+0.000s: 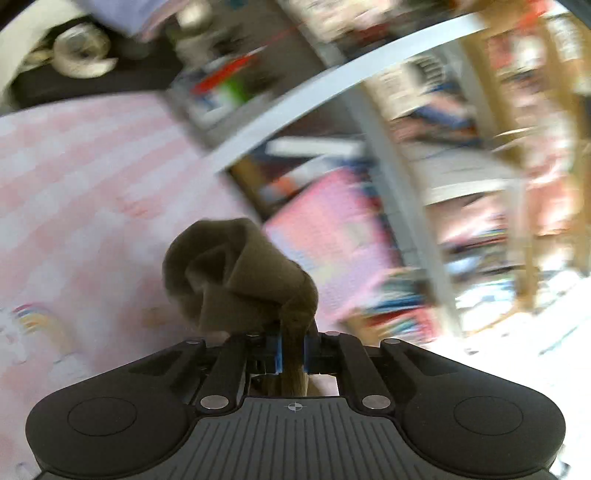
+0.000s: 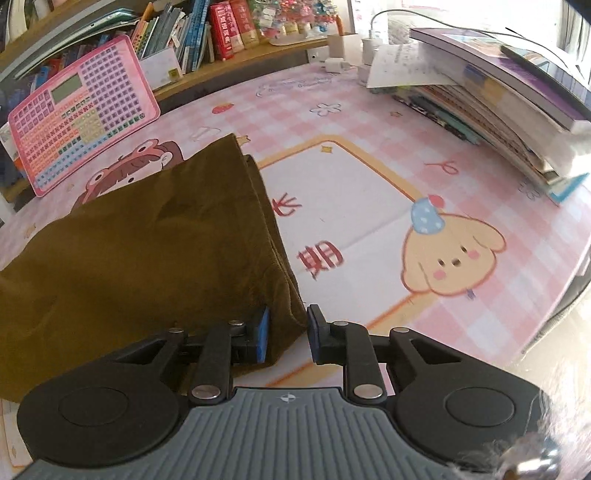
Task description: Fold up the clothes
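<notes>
An olive-brown garment (image 2: 155,243) lies folded on the pink checked table mat (image 2: 369,122), its layered edge running toward my right gripper. My right gripper (image 2: 288,334) stands open, its blue pads on either side of the garment's near corner, the left pad (image 2: 263,334) resting on the cloth. In the left wrist view, a bunched end of the same olive-brown cloth (image 1: 236,273) rises from my left gripper (image 1: 293,350), which is shut on it above the pink mat (image 1: 85,192). That view is blurred by motion.
A pink toy keyboard (image 2: 79,110) leans against the bookshelf (image 2: 192,33) at the back left. A tall stack of books (image 2: 491,96) sits at the back right, with white chargers (image 2: 345,55) beside it. The table's edge (image 2: 565,306) curves away at the right.
</notes>
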A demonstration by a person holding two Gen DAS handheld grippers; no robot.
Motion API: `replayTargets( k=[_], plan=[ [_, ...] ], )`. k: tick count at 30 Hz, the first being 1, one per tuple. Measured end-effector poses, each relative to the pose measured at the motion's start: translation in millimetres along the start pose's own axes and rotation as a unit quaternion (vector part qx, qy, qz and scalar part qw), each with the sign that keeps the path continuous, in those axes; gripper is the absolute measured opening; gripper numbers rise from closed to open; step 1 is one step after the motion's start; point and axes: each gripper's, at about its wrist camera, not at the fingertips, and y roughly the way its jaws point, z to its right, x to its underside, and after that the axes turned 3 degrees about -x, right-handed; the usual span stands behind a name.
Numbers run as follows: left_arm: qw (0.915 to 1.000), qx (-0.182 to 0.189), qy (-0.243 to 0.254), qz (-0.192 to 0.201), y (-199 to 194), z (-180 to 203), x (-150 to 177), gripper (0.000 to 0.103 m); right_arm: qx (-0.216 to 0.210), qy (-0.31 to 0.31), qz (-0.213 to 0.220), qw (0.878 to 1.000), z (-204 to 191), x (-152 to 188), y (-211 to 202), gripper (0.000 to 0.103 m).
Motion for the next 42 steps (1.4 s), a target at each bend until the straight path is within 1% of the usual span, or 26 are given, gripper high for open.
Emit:
replayTargets(
  k=[1, 6, 9, 12, 15, 17, 20, 25, 27, 29, 31, 32, 33, 34, 36, 37, 38, 39, 40, 41, 42],
  plan=[
    [0.9999, 0.014, -0.001, 0.006, -6, -1, 0, 0.008, -0.001, -0.003, 0.001, 1.000, -1, -2, 2, 0.020],
    [0.9975, -0.055, -0.043, -0.008, -5, -36, 8, 0.008, -0.011, -0.013, 0.007, 1.000, -6, -4, 6, 0.020],
    [0.9929, -0.096, -0.068, -0.016, -4, -57, 12, 0.008, -0.011, -0.021, 0.006, 1.000, -9, -6, 9, 0.020],
    [0.9863, -0.135, -0.091, -0.024, -4, -77, 16, 0.008, -0.009, -0.025, 0.006, 1.000, -13, -8, 11, 0.020],
    [0.9870, -0.135, -0.085, -0.017, -11, -75, 11, 0.008, -0.018, -0.031, 0.005, 0.999, -17, -11, 15, 0.020],
    [0.9854, -0.146, -0.085, -0.021, -9, -78, 9, 0.008, -0.023, -0.037, 0.008, 0.999, -22, -12, 17, 0.020],
    [0.9853, -0.148, -0.083, -0.023, -12, -79, 13, 0.009, -0.018, -0.048, 0.012, 0.999, -27, -11, 19, 0.020],
    [0.9827, -0.165, -0.079, -0.029, -11, -80, 15, 0.015, -0.017, -0.056, 0.015, 0.998, -29, -11, 21, 0.023],
    [0.9813, -0.171, -0.083, -0.033, -8, -81, 14, 0.022, -0.015, -0.065, 0.016, 0.998, -30, -10, 21, 0.023],
    [0.9824, -0.161, -0.089, -0.034, -7, -84, 14, 0.027, -0.013, -0.066, 0.017, 0.998, -31, -10, 21, 0.023],
    [0.9832, -0.156, -0.087, -0.036, -5, -84, 13, 0.027, -0.010, -0.067, 0.018, 0.998, -32, -9, 21, 0.023],
    [0.9834, -0.156, -0.084, -0.037, -3, -83, 13, 0.024, -0.009, -0.068, 0.018, 0.997, -33, -9, 21, 0.023],
    [0.9835, -0.159, -0.077, -0.039, -1, -82, 12, 0.017, -0.008, -0.069, 0.019, 0.997, -33, -9, 21, 0.024],
    [0.9835, -0.162, -0.071, -0.041, 1, -81, 12, 0.013, -0.006, -0.070, 0.019, 0.997, -34, -8, 21, 0.024],
    [0.9840, -0.166, -0.052, -0.037, 0, -74, 14, 0.009, -0.003, -0.072, 0.019, 0.997, -35, -8, 22, 0.025],
    [0.9856, -0.165, -0.022, -0.029, -3, -63, 14, 0.009, -0.001, -0.073, 0.019, 0.997, -36, -8, 22, 0.025],
    [0.9866, -0.158, 0.036, -0.018, -9, -43, 15, 0.009, 0.001, -0.074, 0.019, 0.997, -37, -8, 22, 0.025],
    [0.9841, -0.148, 0.098, -0.009, -14, -23, 17, 0.009, 0.003, -0.075, 0.018, 0.997, -37, -9, 22, 0.025],
    [0.9809, -0.140, 0.135, -0.003, -17, -10, 18, 0.009, 0.004, -0.076, 0.018, 0.997, -38, -9, 23, 0.025],
    [0.9776, -0.134, 0.163, 0.001, -21, 0, 19, 0.009, 0.006, -0.076, 0.018, 0.997, -39, -9, 23, 0.025],
    [0.9811, -0.138, 0.136, -0.002, -21, -8, 17, 0.009, 0.008, -0.077, 0.018, 0.997, -40, -9, 23, 0.026]
  ],
)
